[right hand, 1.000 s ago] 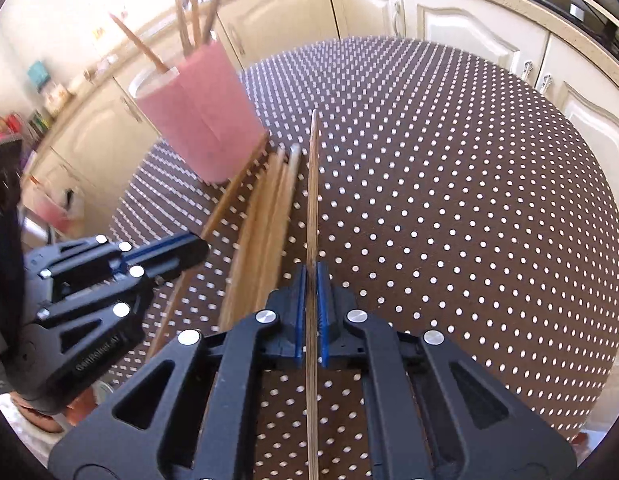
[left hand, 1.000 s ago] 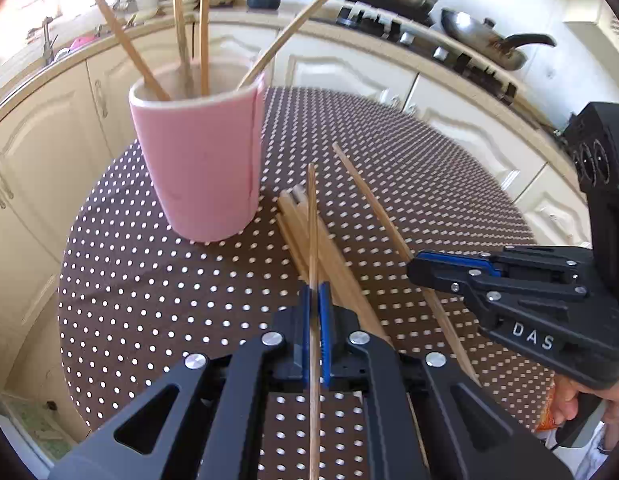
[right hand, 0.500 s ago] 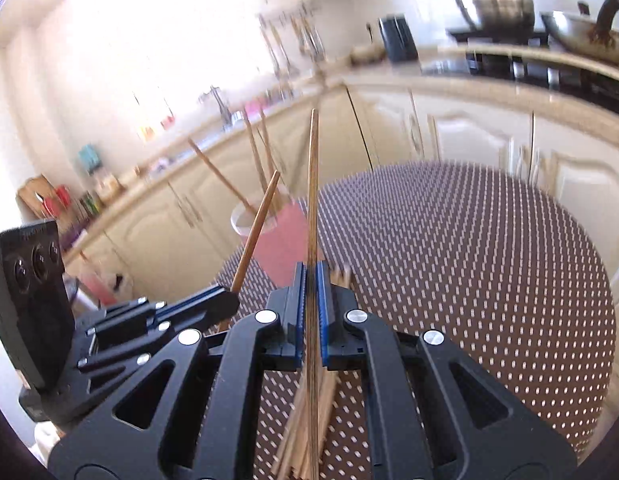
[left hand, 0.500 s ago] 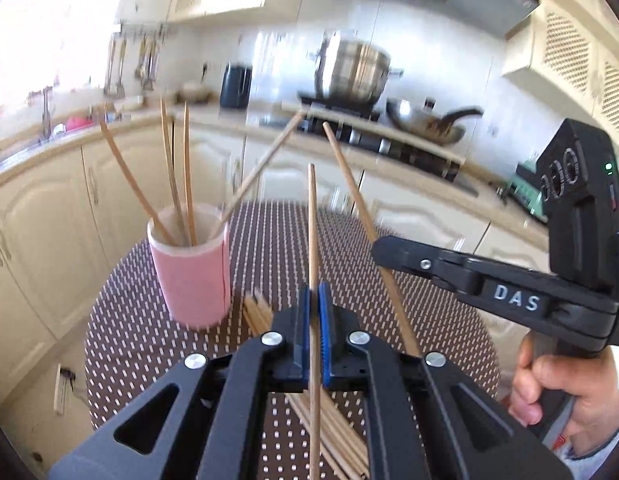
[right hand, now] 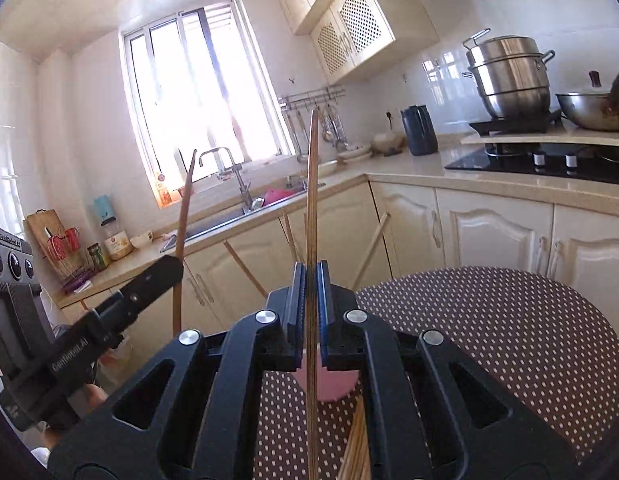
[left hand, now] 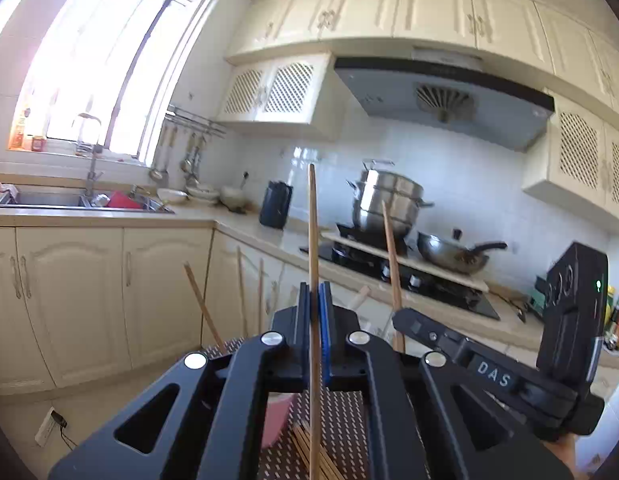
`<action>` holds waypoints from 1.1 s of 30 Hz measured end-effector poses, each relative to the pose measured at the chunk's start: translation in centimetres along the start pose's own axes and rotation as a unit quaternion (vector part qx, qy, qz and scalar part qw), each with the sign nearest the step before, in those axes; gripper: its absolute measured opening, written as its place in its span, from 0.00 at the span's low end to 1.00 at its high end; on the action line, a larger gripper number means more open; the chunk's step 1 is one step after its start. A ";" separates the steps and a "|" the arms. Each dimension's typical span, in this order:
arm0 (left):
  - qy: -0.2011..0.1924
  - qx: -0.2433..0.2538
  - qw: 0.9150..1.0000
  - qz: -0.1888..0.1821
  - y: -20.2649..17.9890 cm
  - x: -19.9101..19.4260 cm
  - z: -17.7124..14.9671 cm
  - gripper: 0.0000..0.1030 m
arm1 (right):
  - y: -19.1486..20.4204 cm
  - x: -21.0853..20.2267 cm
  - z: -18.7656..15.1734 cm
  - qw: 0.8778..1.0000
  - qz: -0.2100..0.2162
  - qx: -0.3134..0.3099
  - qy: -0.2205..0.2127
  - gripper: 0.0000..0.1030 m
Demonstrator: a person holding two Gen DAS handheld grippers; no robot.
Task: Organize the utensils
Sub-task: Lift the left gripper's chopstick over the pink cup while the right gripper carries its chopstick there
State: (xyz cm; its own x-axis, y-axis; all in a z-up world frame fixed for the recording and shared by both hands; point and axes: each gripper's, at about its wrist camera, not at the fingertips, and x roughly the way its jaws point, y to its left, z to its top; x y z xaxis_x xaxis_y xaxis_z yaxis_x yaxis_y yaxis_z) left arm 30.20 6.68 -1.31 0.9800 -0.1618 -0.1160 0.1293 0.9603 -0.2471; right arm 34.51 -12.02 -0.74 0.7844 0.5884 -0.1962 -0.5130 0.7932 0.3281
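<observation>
Our left claw [left hand: 314, 300] is clamped tight on a single wooden chopstick [left hand: 312, 232], which stands nearly upright between the blue pads and rises in front of the far stove. Just to its right, our right claw [left hand: 401, 318] reaches in from the near right, clamped on a second chopstick [left hand: 389, 248] that leans slightly left.

From the right wrist view, the right claw [right hand: 309, 280] pinches its chopstick [right hand: 312, 184] upright against the bright window, and the left claw [right hand: 171, 266] comes in from the near left with its own chopstick [right hand: 184, 216] held above it.

Below both claws sits the pink cup [right hand: 335, 386], mostly hidden behind the claw bodies, with several chopsticks [right hand: 241, 266] fanning out of it. Near it, a loose bundle of chopsticks [right hand: 355, 452] lies on the round worktop [right hand: 509, 328], covered in a brown cloth with white dots.

Farther off, a steel steamer pot [left hand: 385, 204] and a wok [left hand: 453, 254] sit on the stove, a dark kettle [left hand: 275, 210] stands on the counter, and the sink [left hand: 49, 200] lies under the window on the far left.
</observation>
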 end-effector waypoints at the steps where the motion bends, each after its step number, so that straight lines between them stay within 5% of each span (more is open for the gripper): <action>1: -0.008 -0.003 1.000 0.006 0.4 0.2 0.4 0.05 | 0.1 0.5 0.2 1.000 -0.001 -0.003 -0.008 0.06; 17: -0.083 -0.025 0.995 0.046 4.8 7.5 1.2 0.05 | 1.6 8.8 1.2 0.995 0.015 -0.054 -0.085 0.06; 33: -0.047 -0.013 0.997 0.052 5.2 9.8 -1.8 0.05 | 0.6 9.9 -1.1 0.996 0.020 -0.053 -0.063 0.06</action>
State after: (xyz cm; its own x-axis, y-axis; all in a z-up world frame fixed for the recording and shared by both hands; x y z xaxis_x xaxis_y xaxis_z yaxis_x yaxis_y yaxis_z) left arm 40.24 9.71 -5.46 0.9979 -0.0386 -0.0525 0.0234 0.9642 -0.2641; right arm 41.57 -5.58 -3.53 0.7971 0.6004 -0.0645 -0.5732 0.7859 0.2322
